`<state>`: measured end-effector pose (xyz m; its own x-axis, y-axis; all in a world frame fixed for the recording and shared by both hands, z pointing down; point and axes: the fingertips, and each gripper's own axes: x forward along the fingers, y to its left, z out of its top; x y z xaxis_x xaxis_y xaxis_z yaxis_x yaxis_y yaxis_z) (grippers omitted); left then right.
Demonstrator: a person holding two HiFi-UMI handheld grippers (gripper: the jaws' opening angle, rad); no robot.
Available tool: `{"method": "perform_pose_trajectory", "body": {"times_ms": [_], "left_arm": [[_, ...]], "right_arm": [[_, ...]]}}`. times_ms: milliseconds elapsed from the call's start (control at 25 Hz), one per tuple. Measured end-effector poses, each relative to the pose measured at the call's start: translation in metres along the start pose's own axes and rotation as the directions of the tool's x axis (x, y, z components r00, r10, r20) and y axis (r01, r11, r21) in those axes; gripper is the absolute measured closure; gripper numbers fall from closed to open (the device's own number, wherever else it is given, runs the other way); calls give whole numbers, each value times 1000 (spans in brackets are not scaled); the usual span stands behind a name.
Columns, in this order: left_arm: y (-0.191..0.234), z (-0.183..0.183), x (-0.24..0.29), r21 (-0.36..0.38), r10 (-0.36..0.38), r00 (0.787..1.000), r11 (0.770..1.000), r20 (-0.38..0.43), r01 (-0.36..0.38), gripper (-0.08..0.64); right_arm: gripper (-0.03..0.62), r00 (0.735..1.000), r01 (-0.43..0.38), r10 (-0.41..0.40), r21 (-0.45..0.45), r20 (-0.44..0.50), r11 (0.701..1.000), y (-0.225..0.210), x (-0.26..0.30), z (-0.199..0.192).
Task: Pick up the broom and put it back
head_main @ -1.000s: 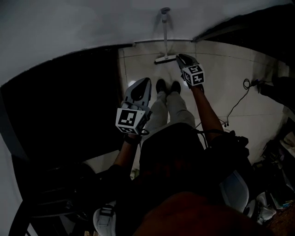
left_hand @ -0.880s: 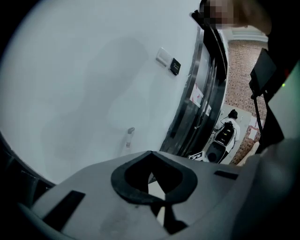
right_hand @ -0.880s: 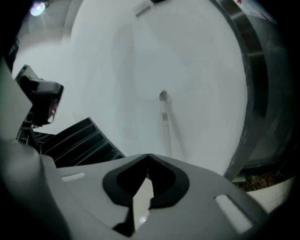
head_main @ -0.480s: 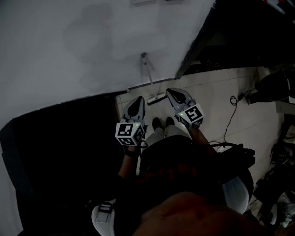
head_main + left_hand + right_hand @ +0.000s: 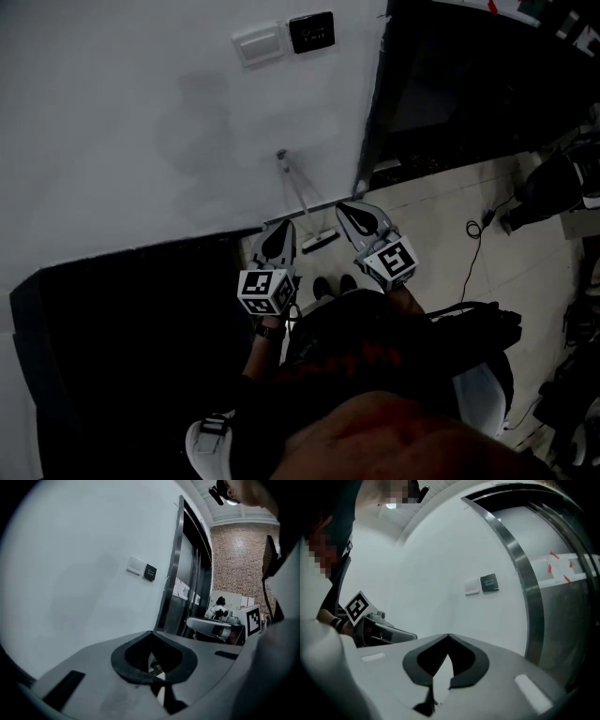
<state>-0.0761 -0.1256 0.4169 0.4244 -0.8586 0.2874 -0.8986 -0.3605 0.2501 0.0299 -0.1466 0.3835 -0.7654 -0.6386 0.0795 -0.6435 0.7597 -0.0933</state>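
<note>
The broom (image 5: pixel 296 194) leans against the white wall, its light handle slanting up to the left and its pale head (image 5: pixel 321 241) on the tiled floor at the wall's foot. My left gripper (image 5: pixel 279 228) hovers just left of the broom head, shut with nothing in it. My right gripper (image 5: pixel 343 207) hangs just right of the head, also shut and empty. Neither touches the broom. In the left gripper view the jaw tips (image 5: pixel 151 632) meet before the wall, and the right gripper (image 5: pixel 192 621) shows beside them. The right gripper view shows shut tips (image 5: pixel 448 635).
A white switch (image 5: pixel 259 43) and a dark panel (image 5: pixel 311 32) sit high on the wall. A metal-framed dark door (image 5: pixel 377 112) stands to the right. A cable (image 5: pixel 473 234) trails over the floor tiles. A large dark object (image 5: pixel 122 337) fills the left. The person's shoes (image 5: pixel 333 284) are below.
Both grippers have risen from near the floor, and the head view has tilted up so the wall switch shows. The broom stays leaning on the wall.
</note>
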Motion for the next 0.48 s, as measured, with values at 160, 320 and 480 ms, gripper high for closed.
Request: {"method": "perform_pose_trajectory", "body": {"times_ms": [160,320,480], "left_arm": [[-14,-27,-11,-55,66,997,996,-51,-69,555],[-29,-66,-14,-119,86,989,988,-122,-101,555],[-49,-72,-27,-65,43,992,997,-119,-51,555]], "right_arm": [[592,1000,11,-12,71,15,997,0,-26,-15],[592,999,33,-27,165,-38,986,-11,-41,-55],[592,998,50,-43,178,-45,983,-5,-62,-63]]}}
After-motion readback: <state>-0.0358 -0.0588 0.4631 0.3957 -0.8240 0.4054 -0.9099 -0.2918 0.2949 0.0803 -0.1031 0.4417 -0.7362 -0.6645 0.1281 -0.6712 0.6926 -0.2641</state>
